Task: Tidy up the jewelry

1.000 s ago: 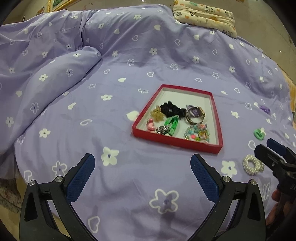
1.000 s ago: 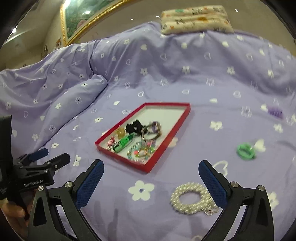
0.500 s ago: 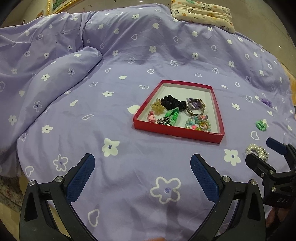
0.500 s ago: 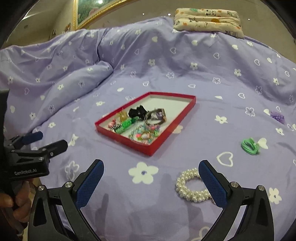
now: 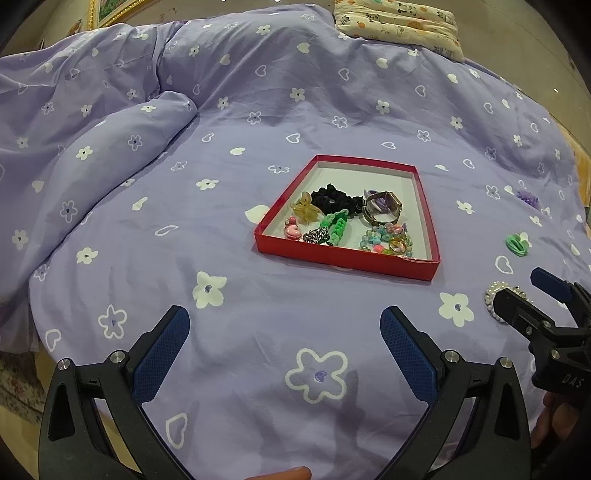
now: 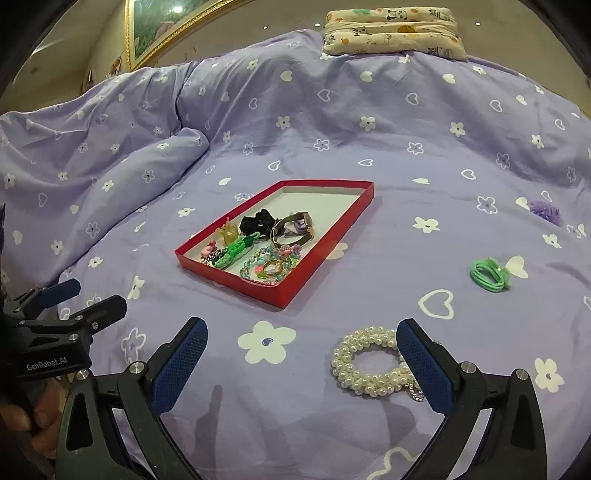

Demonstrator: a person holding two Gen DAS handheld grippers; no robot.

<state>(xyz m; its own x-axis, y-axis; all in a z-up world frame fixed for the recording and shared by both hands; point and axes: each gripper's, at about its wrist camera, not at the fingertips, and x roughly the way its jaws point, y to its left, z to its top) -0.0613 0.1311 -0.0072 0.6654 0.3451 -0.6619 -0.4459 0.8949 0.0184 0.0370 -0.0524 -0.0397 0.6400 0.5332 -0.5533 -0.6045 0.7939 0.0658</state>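
A shallow red tray (image 5: 343, 258) (image 6: 273, 293) lies on the purple bedspread, holding a black scrunchie, a watch, green clips and beaded bracelets. A pearl bracelet (image 6: 369, 363) lies loose on the cover, just inside the right finger of my right gripper (image 6: 301, 358), which is open and holds nothing. In the left wrist view the pearl bracelet (image 5: 496, 291) is partly hidden behind the right gripper (image 5: 532, 291). A green hair tie (image 6: 491, 275) (image 5: 517, 244) and a purple scrunchie (image 6: 545, 212) (image 5: 528, 197) lie farther right. My left gripper (image 5: 284, 347) is open above bare cover, short of the tray.
A bunched fold of the duvet (image 5: 110, 140) rises at the left. A patterned pillow (image 6: 393, 31) (image 5: 399, 24) lies at the far end of the bed. A gold-framed picture (image 6: 162, 26) hangs on the wall. A person's hand (image 6: 22, 417) holds the left gripper.
Both grippers have drawn back and risen, so the tray looks smaller. The pearl bracelet now sits closer to the right finger of the right gripper. Both stay open.
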